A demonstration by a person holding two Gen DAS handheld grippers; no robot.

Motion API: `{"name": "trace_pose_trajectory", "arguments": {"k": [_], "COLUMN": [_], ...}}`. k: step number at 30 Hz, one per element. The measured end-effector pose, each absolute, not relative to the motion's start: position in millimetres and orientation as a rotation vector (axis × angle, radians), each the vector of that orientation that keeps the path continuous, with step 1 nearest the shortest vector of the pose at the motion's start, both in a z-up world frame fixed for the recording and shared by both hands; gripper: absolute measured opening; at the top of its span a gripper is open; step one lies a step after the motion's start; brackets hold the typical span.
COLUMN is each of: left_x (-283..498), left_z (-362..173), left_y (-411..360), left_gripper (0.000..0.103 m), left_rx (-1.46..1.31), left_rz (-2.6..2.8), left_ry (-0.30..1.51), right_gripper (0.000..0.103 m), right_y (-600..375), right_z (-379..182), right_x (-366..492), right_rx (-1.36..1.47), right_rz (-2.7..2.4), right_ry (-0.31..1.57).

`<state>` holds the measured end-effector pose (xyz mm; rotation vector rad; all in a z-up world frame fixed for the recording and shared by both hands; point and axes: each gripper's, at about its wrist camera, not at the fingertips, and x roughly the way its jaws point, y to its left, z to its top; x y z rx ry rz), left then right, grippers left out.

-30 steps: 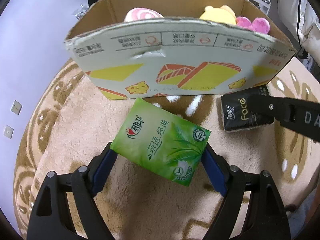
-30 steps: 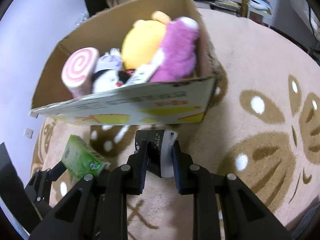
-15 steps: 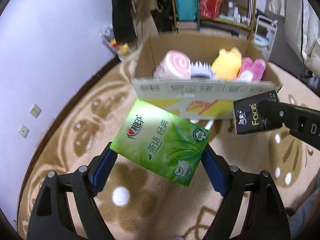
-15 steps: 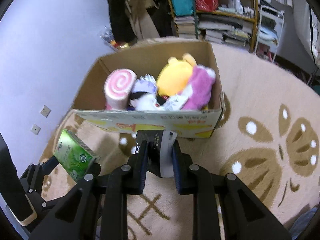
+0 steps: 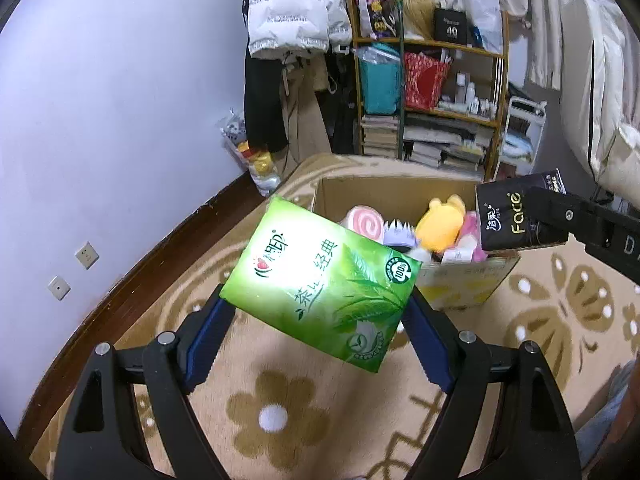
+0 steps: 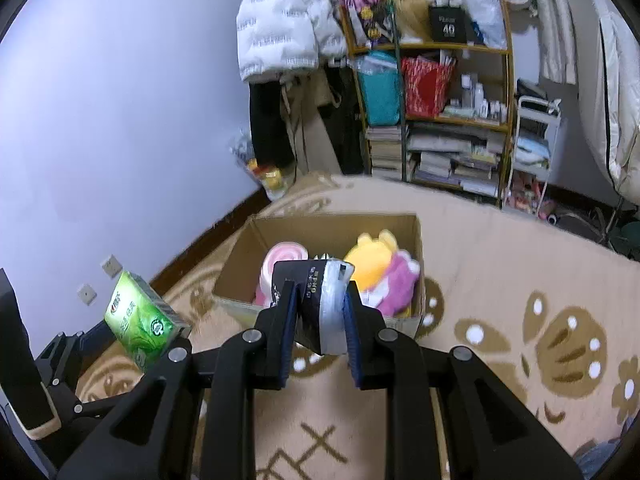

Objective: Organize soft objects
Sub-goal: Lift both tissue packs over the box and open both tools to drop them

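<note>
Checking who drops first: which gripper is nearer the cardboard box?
Right. The right gripper holds its black pack at the cardboard box front edge; the left gripper sits farther back, left.

Glossy plastic tissue pack (image 5: 320, 280) (cardboard box (image 5: 472, 288)).

I hold two hand-held grippers, my left one (image 5: 320, 320) and my right one (image 6: 320, 316). I count two tissue packs: one green pack (image 5: 320, 280) and one black pack (image 5: 516, 216). I see one box (image 6: 240, 256). In it are four soft toys: one pink swirl (image 6: 284, 256), one yellow toy (image 6: 370, 256), one pink toy (image 6: 396, 280) and one spiky purple toy (image 5: 398, 232). I see one rug (image 6: 520, 264) and two wall plates (image 5: 86, 255).
</note>
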<state>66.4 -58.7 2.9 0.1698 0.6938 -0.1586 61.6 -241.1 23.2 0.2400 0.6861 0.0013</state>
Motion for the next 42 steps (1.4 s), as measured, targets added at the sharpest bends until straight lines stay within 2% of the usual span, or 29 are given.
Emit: {"name": "trace_pose_trajectory", "arguments": {"k": [11, 24, 42], "left_x": [101, 155, 184], "left_z": [17, 5, -46], "left_y": [-64, -75, -104], "left_gripper": [0.082, 0.082, 0.083], "left_rx": [0.194, 0.188, 0.229], "left_rz": [-0.165, -0.177, -0.233], "left_ry": [0.639, 0.634, 0.725], "right_gripper": [0.024, 0.024, 0.025], "right_y": [-249, -251, -263], "right_z": [37, 6, -48], "right_x": [74, 112, 144], "right_rx": [0.227, 0.252, 0.279], "right_rz": [-0.027, -0.027, -0.052], "right_ry": [0.567, 0.612, 0.719]}}
